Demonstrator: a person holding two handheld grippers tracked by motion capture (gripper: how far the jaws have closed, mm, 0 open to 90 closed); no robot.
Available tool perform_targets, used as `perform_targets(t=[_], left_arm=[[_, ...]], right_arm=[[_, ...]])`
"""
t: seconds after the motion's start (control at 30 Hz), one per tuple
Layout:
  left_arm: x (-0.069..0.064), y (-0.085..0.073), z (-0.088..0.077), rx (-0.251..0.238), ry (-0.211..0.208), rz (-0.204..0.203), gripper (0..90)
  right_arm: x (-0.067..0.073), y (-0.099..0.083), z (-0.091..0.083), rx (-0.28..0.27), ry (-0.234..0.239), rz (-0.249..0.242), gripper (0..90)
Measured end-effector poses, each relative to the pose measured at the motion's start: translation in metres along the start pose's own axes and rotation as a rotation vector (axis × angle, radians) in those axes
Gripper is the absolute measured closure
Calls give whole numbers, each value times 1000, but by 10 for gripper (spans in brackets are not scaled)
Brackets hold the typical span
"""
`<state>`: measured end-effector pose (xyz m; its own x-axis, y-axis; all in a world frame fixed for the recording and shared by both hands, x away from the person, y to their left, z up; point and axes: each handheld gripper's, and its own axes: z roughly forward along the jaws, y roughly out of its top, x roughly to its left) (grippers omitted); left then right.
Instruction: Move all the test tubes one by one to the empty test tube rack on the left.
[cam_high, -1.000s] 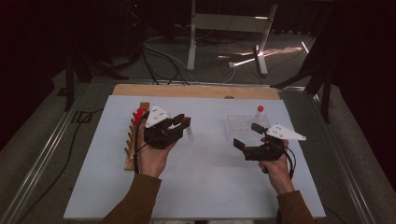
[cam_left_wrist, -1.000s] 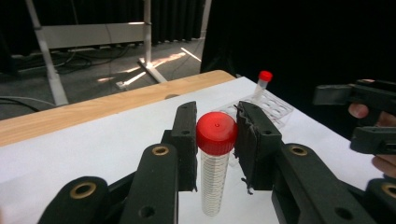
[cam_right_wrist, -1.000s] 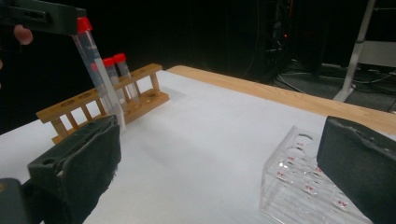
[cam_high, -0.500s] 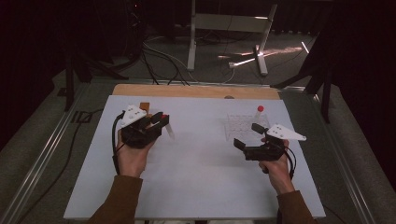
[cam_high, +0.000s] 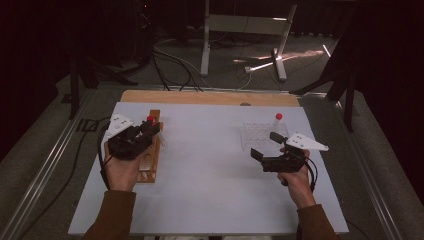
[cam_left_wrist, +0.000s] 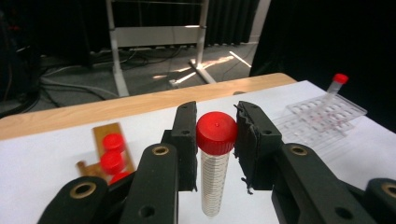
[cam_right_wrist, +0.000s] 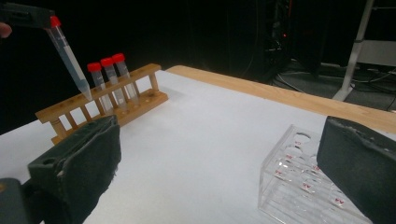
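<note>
Behind hand-held gripper (cam_high: 152, 131), right gripper view: three racked tubes (cam_right_wrist: 107, 79).

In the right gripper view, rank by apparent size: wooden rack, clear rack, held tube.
1. Wooden rack, widest in frame.
2. Clear rack, cropped and nearer the camera, so its rank against the wooden rack is unsure.
3. Held tube, plainly smallest.

A clear, red-capped tube (cam_left_wrist: 215, 163) hangs tilted above the wooden rack (cam_right_wrist: 100, 100), clamped at its cap.

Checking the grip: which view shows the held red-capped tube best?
Left gripper view: the tube fills the centre, its cap clamped between the jaws. Right gripper view shows it far off, tilted over the wooden rack; high view, a red speck.
</note>
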<state>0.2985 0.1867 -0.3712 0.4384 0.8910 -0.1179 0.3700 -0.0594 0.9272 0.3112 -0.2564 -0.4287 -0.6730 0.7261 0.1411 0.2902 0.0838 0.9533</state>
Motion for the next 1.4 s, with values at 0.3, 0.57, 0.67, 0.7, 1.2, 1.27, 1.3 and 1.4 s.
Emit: perform_targets(t=[0.3, 0.57, 0.67, 0.7, 1.2, 1.27, 1.3, 1.4], left_arm=[[16, -4, -11, -1, 62, -8, 710], [24, -7, -18, 8, 97, -10, 710], [27, -10, -17, 12, 104, -20, 710], [28, -11, -17, 17, 104, -21, 710], [28, -33, 1, 79, 119, -9, 710], [27, -35, 4, 87, 121, -4, 710], [27, -37, 5, 93, 123, -1, 710], [26, -40, 8, 108, 125, 8, 710]], right_arm=[[0, 0, 0, 2, 1, -2, 0], [1, 0, 1, 3, 2, -3, 0], [1, -1, 1, 2, 4, -4, 0], [1, -1, 1, 3, 4, -3, 0], [0, -1, 1, 7, 3, -5, 0], [0, -1, 1, 8, 3, -6, 0], [1, -1, 1, 9, 4, -5, 0], [1, -1, 1, 11, 4, -2, 0]])
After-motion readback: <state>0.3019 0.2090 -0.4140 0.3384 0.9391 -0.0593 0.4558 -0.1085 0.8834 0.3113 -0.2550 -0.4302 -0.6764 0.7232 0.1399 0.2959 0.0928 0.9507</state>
